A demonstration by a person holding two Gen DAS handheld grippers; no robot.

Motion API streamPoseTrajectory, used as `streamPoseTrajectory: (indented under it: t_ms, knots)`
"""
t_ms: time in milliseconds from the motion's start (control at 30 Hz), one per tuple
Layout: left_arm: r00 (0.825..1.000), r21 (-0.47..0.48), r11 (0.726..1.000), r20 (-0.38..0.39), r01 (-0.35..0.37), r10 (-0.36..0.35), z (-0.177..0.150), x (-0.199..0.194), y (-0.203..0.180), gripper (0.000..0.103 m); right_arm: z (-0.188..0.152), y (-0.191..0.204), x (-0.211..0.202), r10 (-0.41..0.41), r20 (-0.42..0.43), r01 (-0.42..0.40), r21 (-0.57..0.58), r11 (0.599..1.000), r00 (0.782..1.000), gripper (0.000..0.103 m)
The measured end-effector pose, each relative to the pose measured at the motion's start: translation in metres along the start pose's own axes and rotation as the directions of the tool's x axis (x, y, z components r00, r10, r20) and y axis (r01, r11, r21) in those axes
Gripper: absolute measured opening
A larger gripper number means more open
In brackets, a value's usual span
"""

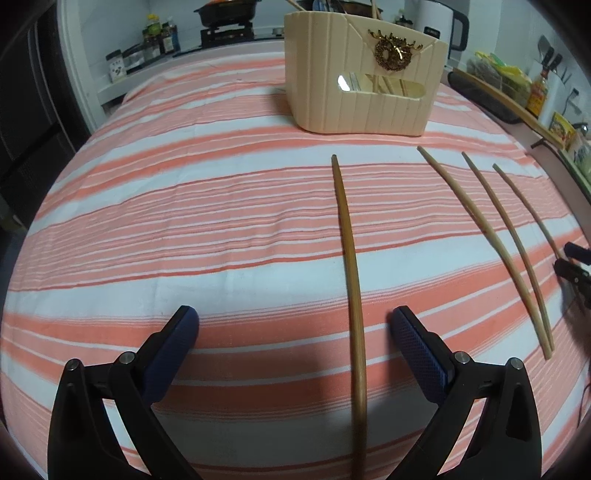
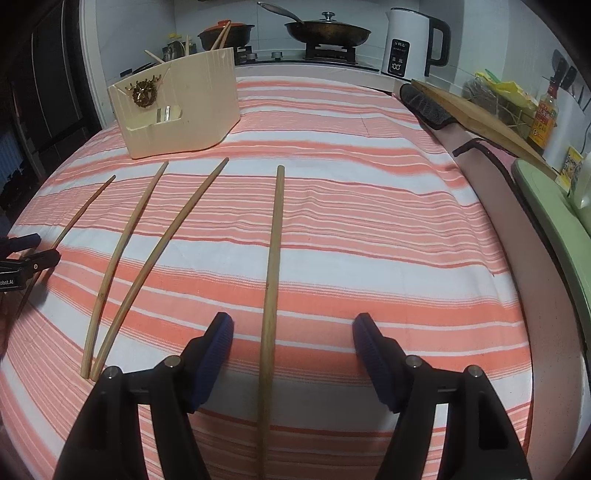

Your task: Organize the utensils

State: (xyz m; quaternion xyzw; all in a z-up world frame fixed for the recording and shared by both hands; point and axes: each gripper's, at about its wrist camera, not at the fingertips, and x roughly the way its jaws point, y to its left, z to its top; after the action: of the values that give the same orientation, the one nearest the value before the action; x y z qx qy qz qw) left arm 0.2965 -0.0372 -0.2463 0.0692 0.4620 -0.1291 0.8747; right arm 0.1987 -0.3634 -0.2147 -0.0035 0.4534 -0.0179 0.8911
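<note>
Several wooden chopsticks lie on the striped cloth. In the left wrist view my left gripper (image 1: 295, 325) is open, with a dark chopstick (image 1: 350, 251) lying between its fingers, nearer the right one. Three paler chopsticks (image 1: 491, 221) lie to the right. In the right wrist view my right gripper (image 2: 293, 328) is open over another chopstick (image 2: 273, 258), which lies between its fingers. A cream utensil holder (image 1: 362, 81) stands at the far side with chopsticks in it; it also shows in the right wrist view (image 2: 177, 107).
The red-and-white striped cloth (image 2: 369, 221) covers the table. Behind it are a stove with pans (image 2: 327, 31), a white kettle (image 2: 406, 44), a wooden board (image 2: 472, 110) and bottles (image 2: 545, 114) at the right. Jars (image 1: 159, 37) stand at the far left.
</note>
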Motion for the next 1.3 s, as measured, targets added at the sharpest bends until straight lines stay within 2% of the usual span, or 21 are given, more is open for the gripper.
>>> streamPoseTrajectory:
  t_ms: [233, 833, 1167, 1300]
  knots:
    - [1.000, 0.002, 1.000, -0.001, 0.002, -0.002, 0.000, 0.001, 0.000, 0.103, 0.003, 0.001, 0.004, -0.022, 0.018, 0.022, 0.014, 1.000, 1.000, 0.078]
    - [1.000, 0.016, 1.000, 0.003, 0.014, -0.014, 0.002, 0.003, -0.001, 0.103, 0.015, 0.002, 0.013, -0.005, 0.013, 0.005, -0.028, 1.000, 1.000, 0.078]
    - [0.999, 0.045, 0.998, -0.030, 0.032, -0.031, 0.021, 0.013, 0.000, 0.103, 0.030, 0.005, 0.021, 0.009, -0.023, -0.010, -0.063, 0.998, 1.000, 0.073]
    - [0.998, 0.051, 0.998, -0.045, 0.038, -0.036, 0.036, 0.022, -0.001, 0.098, 0.043, 0.010, 0.028, 0.020, -0.037, -0.023, -0.087, 0.996, 0.999, 0.062]
